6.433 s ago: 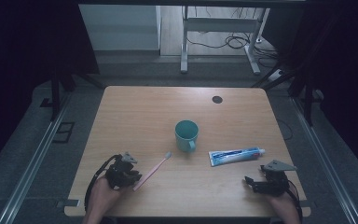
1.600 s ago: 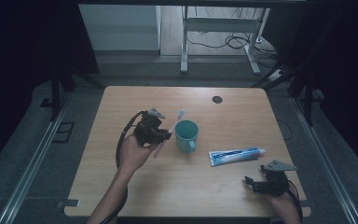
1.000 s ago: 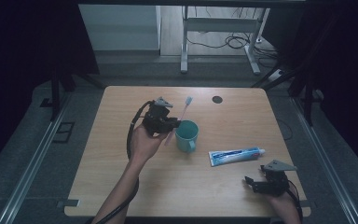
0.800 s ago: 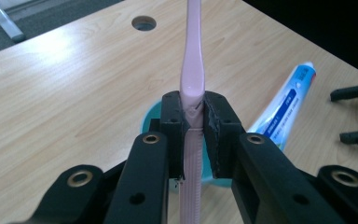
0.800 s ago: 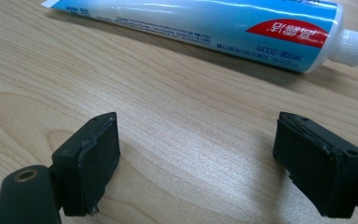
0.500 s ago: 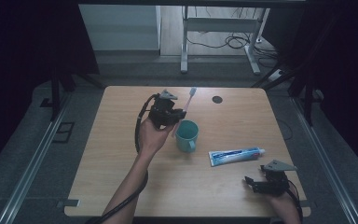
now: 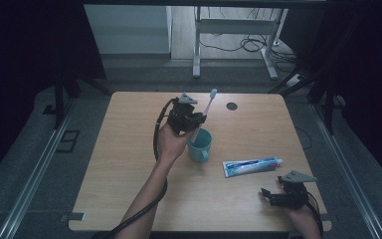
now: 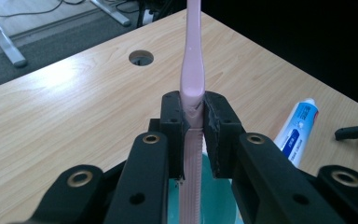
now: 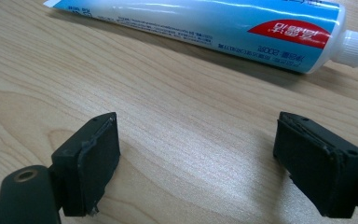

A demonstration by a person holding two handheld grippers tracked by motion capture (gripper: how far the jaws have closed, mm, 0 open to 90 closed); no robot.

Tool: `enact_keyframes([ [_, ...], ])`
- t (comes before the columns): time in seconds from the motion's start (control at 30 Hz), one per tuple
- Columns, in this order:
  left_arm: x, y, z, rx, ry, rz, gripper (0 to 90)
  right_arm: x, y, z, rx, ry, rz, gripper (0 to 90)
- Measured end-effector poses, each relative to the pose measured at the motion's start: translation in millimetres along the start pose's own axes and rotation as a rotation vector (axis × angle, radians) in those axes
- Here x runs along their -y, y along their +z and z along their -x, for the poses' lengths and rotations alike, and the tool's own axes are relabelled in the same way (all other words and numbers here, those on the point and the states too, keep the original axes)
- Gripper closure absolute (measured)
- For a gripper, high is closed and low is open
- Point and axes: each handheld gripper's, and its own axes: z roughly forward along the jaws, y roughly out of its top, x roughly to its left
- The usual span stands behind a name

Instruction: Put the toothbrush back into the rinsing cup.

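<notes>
From the left gripper view we see our left gripper point(image 8: 193, 123) clamped tight on the pink toothbrush point(image 8: 192, 70), its handle end hanging over the teal cup point(image 8: 214, 196). The high view shows the left forearm stretched forward, cup mid-table. Our right gripper point(image 9: 198, 163) rests near the front edge, jaws spread wide on nothing, toothpaste tube point(image 9: 205, 28) just ahead.

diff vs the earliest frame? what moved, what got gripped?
The left gripper took hold of the pink toothbrush that lay near the table's front, carried it away from the person and now holds it upright over the teal cup. Cup, toothpaste tube and open right gripper stayed put.
</notes>
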Motion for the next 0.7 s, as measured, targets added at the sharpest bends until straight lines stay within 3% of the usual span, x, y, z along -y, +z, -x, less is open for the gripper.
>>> enact_keyframes([
  [0.7,29.4,27.0,2.9,-0.024,-0.006,-0.015,78.6,0.0,0.0,0.1,-0.002,-0.002,0.000,14.0],
])
